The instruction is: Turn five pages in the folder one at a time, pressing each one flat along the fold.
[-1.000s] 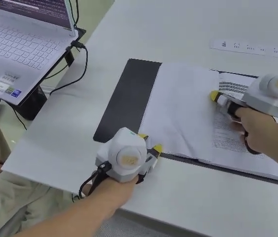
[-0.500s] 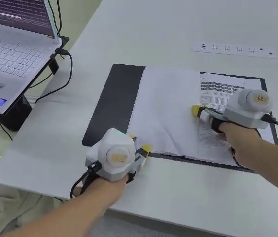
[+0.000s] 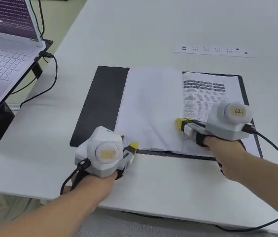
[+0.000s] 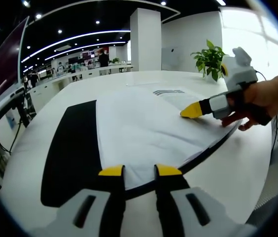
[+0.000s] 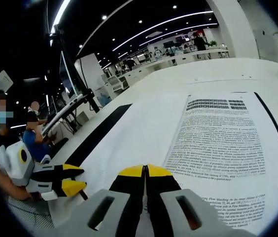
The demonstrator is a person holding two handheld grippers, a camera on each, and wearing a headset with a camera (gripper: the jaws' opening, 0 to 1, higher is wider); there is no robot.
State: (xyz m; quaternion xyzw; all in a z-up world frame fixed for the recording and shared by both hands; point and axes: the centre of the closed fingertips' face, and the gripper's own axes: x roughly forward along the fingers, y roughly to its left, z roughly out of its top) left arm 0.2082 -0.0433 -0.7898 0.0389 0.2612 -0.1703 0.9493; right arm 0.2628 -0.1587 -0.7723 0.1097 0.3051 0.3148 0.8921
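Head view, white workbench [image 3: 144, 29], open folder [image 3: 102, 98], laptop [image 3: 1, 64], left hand-held gripper [image 3: 128, 144] narrowly parted, right hand-held gripper [image 3: 180, 123] closed.

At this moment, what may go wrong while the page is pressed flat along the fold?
1. The turned page looks slightly wavy near its lower edge. The shut right gripper, pressing at the fold, might set a crease there.
2. The open left gripper sits at the near edge of the folder and grips nothing, so the folder could slide on the table under the push.
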